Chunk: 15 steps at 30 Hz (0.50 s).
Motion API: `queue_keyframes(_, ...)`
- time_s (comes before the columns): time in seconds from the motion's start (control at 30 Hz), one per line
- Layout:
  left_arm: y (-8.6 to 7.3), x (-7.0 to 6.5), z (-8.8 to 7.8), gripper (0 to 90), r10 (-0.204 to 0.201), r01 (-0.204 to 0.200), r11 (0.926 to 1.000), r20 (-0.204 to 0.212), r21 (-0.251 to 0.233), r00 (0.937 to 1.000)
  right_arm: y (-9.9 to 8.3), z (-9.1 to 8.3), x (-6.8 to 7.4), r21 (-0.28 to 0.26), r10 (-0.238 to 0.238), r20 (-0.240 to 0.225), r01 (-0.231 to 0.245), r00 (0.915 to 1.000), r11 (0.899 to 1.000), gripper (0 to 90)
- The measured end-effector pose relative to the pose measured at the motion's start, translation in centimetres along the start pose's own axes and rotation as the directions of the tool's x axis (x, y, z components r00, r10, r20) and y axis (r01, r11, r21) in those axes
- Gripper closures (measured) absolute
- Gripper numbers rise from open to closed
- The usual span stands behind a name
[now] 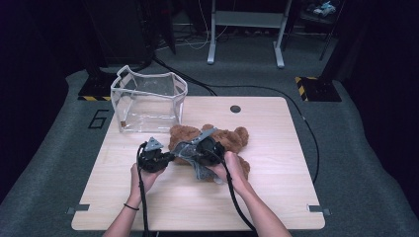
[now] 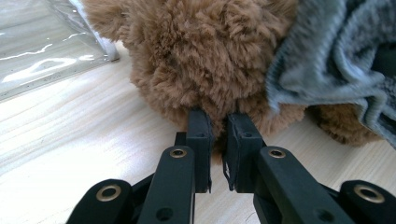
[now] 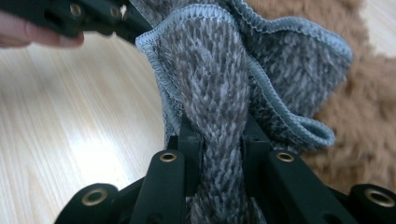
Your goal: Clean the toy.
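Two grippers over table, left gripper [image 2: 218,122] pinching brown teddy bear's [image 2: 205,56] fur, right gripper [image 3: 219,135] clamping grey knitted cloth [image 3: 224,79] beside it.

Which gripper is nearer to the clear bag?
Left. The left gripper is shut on the brown bear, just below the clear bag. The right gripper, shut on the grey cloth, sits farther right.

High view overhead; claw views close, sharing teddy [image 2: 210,56].

Right gripper [image 3: 219,140] jaws pinch grey cloth [image 3: 224,93] over brown plush [image 3: 369,116].
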<state>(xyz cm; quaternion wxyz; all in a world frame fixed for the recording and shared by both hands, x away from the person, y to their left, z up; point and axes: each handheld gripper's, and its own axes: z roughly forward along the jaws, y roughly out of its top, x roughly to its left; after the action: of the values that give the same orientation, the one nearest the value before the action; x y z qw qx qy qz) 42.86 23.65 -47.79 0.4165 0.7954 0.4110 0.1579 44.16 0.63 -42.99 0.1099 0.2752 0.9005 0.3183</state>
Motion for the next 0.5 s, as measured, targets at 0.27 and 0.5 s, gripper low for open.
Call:
queue_keyframes(0.27, -0.1, 0.0, 0.0, 80.9, -0.001, 0.001, 1.0000, 0.002, 0.001, 1.0000, -2.6, -0.5, 0.4, 0.029, -0.005, -0.004, 0.005, 1.0000, 1.000, 75.4)
queue_keyframes(0.5, -0.1, 0.0, 0.0, 80.9, 0.000, 0.000, 1.0000, -0.004, -0.004, 1.0000, -5.4, -1.4, 0.6, 0.054, 0.019, -0.011, -0.019, 0.9998, 0.998, 75.5)
